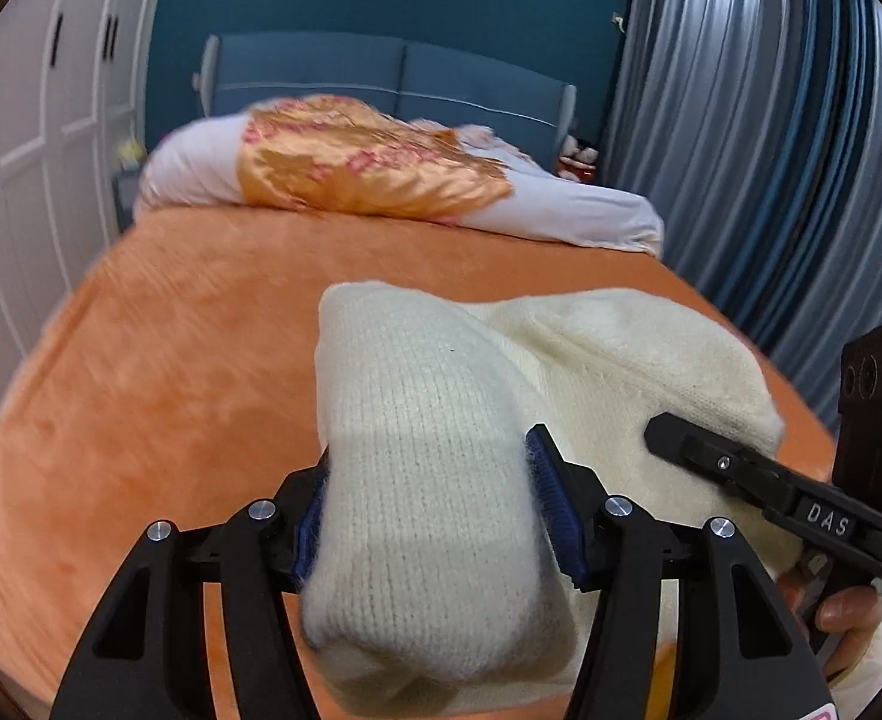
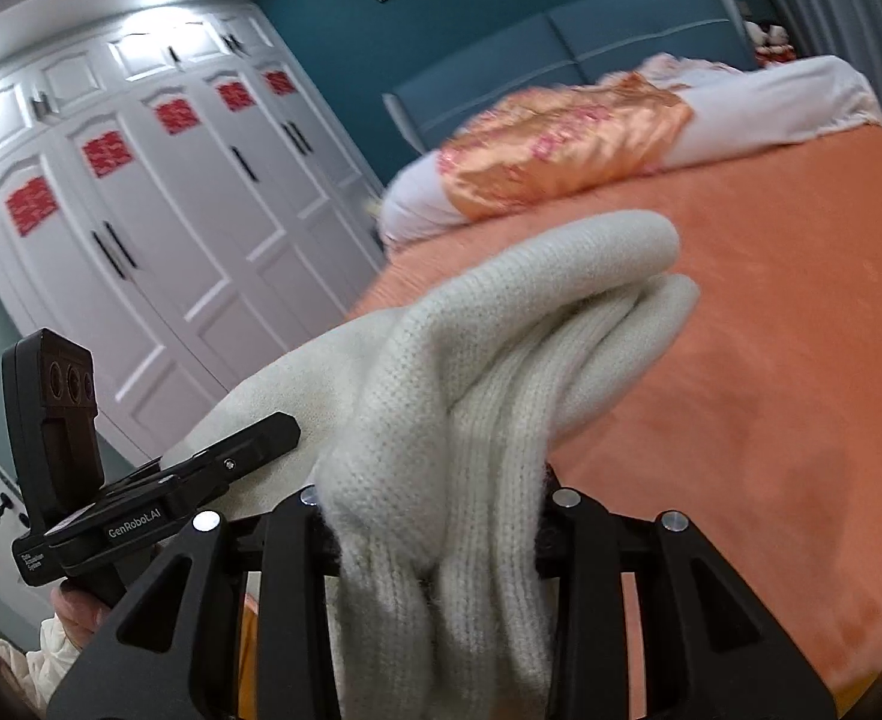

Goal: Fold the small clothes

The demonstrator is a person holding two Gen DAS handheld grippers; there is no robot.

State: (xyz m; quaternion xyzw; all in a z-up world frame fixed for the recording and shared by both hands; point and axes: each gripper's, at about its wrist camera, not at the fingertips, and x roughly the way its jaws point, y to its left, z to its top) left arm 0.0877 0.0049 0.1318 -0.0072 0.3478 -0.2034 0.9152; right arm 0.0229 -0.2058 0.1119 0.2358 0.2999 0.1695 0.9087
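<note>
Left wrist view: left gripper clamps cream knit garment; right gripper clamps its bunched edge, lifted above orange bed. Mid-fold carry, likely. Next: lay it flat, edges aligned.

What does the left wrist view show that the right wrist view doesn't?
Only the left view: the grey-blue curtain, and the right gripper seen from the side against the knit.
Only the right view: the white wardrobe with red cutouts, and the left gripper from the side.
Both: the cream knit clamped in each view's own jaws, the orange bed and pillows.
</note>
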